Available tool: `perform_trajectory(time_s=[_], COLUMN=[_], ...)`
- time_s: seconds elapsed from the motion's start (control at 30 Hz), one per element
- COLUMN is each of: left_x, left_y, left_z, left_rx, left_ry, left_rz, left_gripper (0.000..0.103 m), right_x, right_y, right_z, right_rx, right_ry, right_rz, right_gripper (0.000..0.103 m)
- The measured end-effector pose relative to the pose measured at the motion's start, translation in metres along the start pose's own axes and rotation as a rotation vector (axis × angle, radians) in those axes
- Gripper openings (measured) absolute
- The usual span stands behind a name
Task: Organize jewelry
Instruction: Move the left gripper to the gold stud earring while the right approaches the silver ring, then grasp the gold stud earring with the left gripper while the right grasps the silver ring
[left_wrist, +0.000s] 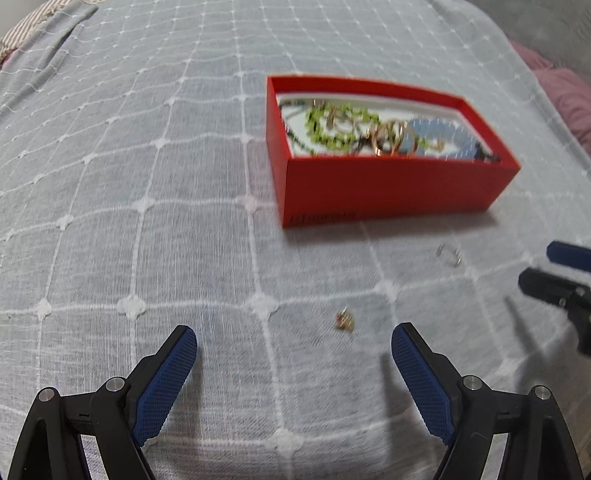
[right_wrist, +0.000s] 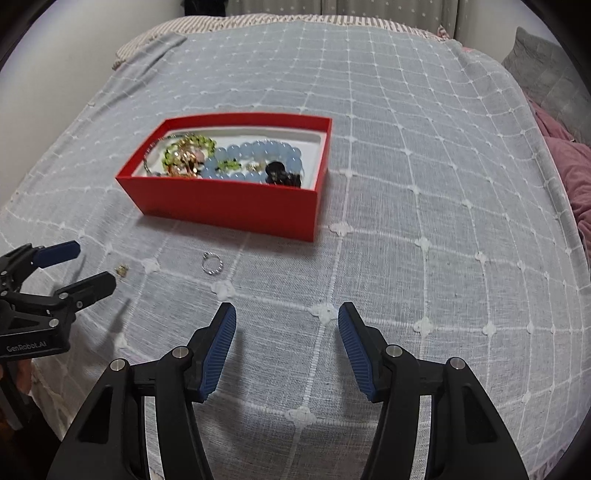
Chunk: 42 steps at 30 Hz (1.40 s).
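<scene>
A red box (left_wrist: 391, 188) (right_wrist: 221, 201) sits on the bed and holds green beads (left_wrist: 325, 122), gold rings (left_wrist: 391, 138), pale blue beads (right_wrist: 255, 157) and a black piece (right_wrist: 282, 175). A small gold earring (left_wrist: 344, 320) (right_wrist: 122, 270) lies on the cover just ahead of my open, empty left gripper (left_wrist: 293, 341) (right_wrist: 96, 266). A silver ring (left_wrist: 448, 255) (right_wrist: 212, 264) lies in front of the box. My right gripper (right_wrist: 287, 317) (left_wrist: 554, 269) is open and empty, short of the ring and to its right.
The bed is covered with a grey cloth with a white grid (right_wrist: 406, 184). A striped pillow (right_wrist: 258, 18) lies at the far end. Pink bedding (right_wrist: 569, 162) and a grey cushion (right_wrist: 546, 70) lie along the right side.
</scene>
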<state>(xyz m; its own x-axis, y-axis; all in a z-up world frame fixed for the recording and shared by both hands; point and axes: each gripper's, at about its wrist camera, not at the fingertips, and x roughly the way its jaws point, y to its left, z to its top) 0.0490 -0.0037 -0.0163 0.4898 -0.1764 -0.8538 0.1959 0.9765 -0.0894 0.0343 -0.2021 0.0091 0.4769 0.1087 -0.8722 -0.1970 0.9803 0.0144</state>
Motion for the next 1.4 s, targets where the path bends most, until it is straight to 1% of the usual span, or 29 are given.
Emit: perform_trajectory(time_s=[0.13,0.2,0.27,0.3,0.33,0.37,0.4,0.43,0.47,0.53,0.57,0.6,0.63,0.77,0.87,0.93,1.0,1.17,1.4], left_x=[0.006,0.006,0.005,0.004,0.003,0.002,0.001,0.0,-0.001,-0.001,0.0,0.001,0.002,0.006,0.007,0.008,0.008,0.005,-0.006], left_y=[-0.002,-0.004,-0.008,-0.009,-0.011,-0.013,-0.014,-0.017,-0.02,-0.025,-0.027,-0.03,-0.031,-0.033,-0.033,-0.034,-0.035,-0.034,-0.015], left_z=[-0.007,-0.008,-0.009,-0.008,-0.008,-0.007,-0.007,-0.006,-0.005,-0.004,-0.004,-0.004,-0.003,-0.001,-0.002,-0.002,-0.002,0.001,0.004], left_rx=[0.033,0.053,0.067,0.072,0.079,0.091,0.1,0.11,0.119,0.133,0.14,0.148,0.157,0.162,0.169,0.177,0.183,0.173,0.127], left_ry=[0.02,0.014,0.004,-0.001,-0.005,-0.011,-0.017,-0.023,-0.025,-0.021,-0.016,-0.016,-0.017,-0.015,-0.017,-0.019,-0.021,-0.028,-0.052], left_rz=[0.011,0.025,0.021,0.014,0.006,-0.001,-0.007,-0.015,-0.024,-0.041,-0.046,-0.044,-0.038,-0.042,-0.035,-0.025,-0.017,-0.018,-0.014], left_gripper=[0.089,0.089,0.089,0.086,0.082,0.079,0.074,0.066,0.061,0.045,0.042,0.036,0.032,0.029,0.023,0.014,0.009,0.008,0.008], right_x=[0.006,0.008,0.009,0.011,0.012,0.012,0.013,0.014,0.014,0.015,0.016,0.016,0.017,0.017,0.018,0.02,0.02,0.021,0.02], right_y=[-0.004,-0.005,-0.005,-0.005,-0.005,-0.005,-0.005,-0.005,-0.004,-0.003,-0.003,-0.002,-0.002,-0.002,-0.001,0.0,0.002,0.008,0.02], right_z=[-0.002,-0.002,-0.002,-0.002,-0.001,-0.002,-0.002,-0.002,-0.002,-0.003,-0.003,-0.003,-0.003,-0.003,-0.004,-0.004,-0.004,-0.002,0.003], right_rx=[0.011,0.012,0.01,0.009,0.007,0.005,0.003,0.0,-0.003,-0.005,-0.006,-0.006,-0.006,-0.005,-0.006,-0.009,-0.012,-0.019,-0.027], right_ry=[0.017,0.023,0.027,0.029,0.031,0.033,0.034,0.035,0.036,0.037,0.039,0.04,0.04,0.039,0.037,0.035,0.034,0.029,0.003], right_rz=[-0.006,-0.009,-0.011,-0.011,-0.011,-0.01,-0.009,-0.009,-0.009,-0.011,-0.01,-0.01,-0.011,-0.01,-0.011,-0.011,-0.01,-0.009,0.008], right_gripper=[0.061,0.061,0.061,0.061,0.061,0.061,0.061,0.061,0.061,0.061,0.061,0.061,0.061,0.061,0.061,0.061,0.061,0.061,0.061])
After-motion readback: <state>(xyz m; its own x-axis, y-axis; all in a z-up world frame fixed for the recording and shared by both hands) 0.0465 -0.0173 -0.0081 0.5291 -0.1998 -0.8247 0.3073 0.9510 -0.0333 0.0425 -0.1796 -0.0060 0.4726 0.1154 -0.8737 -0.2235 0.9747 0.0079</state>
